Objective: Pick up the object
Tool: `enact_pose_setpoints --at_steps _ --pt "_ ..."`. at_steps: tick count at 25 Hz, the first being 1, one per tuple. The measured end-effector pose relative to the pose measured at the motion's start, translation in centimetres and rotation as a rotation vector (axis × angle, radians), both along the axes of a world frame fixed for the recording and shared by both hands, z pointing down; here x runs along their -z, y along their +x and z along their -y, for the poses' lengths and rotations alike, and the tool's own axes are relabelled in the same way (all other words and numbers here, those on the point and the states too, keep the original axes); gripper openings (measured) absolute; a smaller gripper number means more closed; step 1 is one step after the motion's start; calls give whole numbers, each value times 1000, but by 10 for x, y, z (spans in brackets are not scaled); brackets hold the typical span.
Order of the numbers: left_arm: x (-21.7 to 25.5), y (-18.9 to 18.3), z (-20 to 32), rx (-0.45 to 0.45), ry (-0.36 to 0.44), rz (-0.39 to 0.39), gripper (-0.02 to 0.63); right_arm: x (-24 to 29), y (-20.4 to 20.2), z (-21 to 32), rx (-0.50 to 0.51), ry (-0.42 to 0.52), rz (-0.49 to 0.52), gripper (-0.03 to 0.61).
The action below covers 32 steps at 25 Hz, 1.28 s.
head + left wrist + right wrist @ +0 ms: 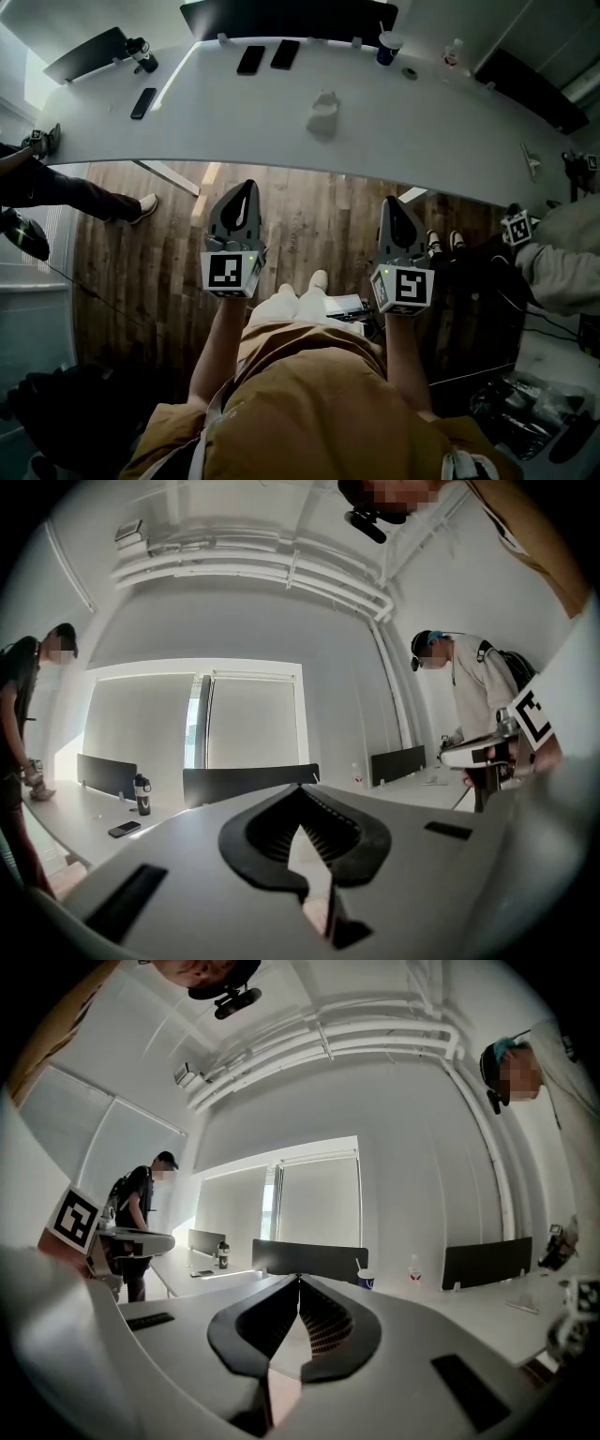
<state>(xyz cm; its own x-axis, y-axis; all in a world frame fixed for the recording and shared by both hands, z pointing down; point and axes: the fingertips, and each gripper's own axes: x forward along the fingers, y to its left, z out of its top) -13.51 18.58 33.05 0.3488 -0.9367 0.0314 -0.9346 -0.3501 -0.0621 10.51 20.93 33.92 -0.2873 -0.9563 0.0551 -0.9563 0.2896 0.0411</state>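
A small white object (323,114) sits alone near the middle of the long white table (234,131); its shape is hard to make out. My left gripper (247,187) and right gripper (391,201) are held side by side over the wooden floor, short of the table's near edge, both pointing toward it. Each has its jaws shut with nothing between them. In the left gripper view the left gripper (302,787) has its dark fingertips meeting, and in the right gripper view so does the right gripper (299,1279).
Two dark phones (251,59) (285,53) lie at the table's far side, a third phone (143,102) at the left. A blue cup (388,47), a clear bottle (454,53) and a black bottle (142,54) stand there. People stand at both table ends.
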Motion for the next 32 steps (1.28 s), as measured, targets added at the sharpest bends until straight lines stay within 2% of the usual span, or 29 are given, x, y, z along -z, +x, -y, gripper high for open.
enact_pose_setpoints --at_steps 5,13,15,20,26,32 --pt "0 10 24 -11 -11 9 6 -2 8 18 -5 -26 26 11" --pt "-16 9 81 -19 -10 -10 6 -7 10 67 -30 -20 10 11" --pt "-16 5 100 -32 -7 -30 6 -5 6 84 -27 -15 4 11" --pt "-16 -1 152 -64 5 -24 6 3 -1 135 -31 4 -22 11" --pt "-33 -4 187 -102 -48 -24 6 -6 -9 164 -25 -47 -6 11" --pt "-49 1 216 -103 -92 -12 6 -23 -7 191 -1 -91 9 11"
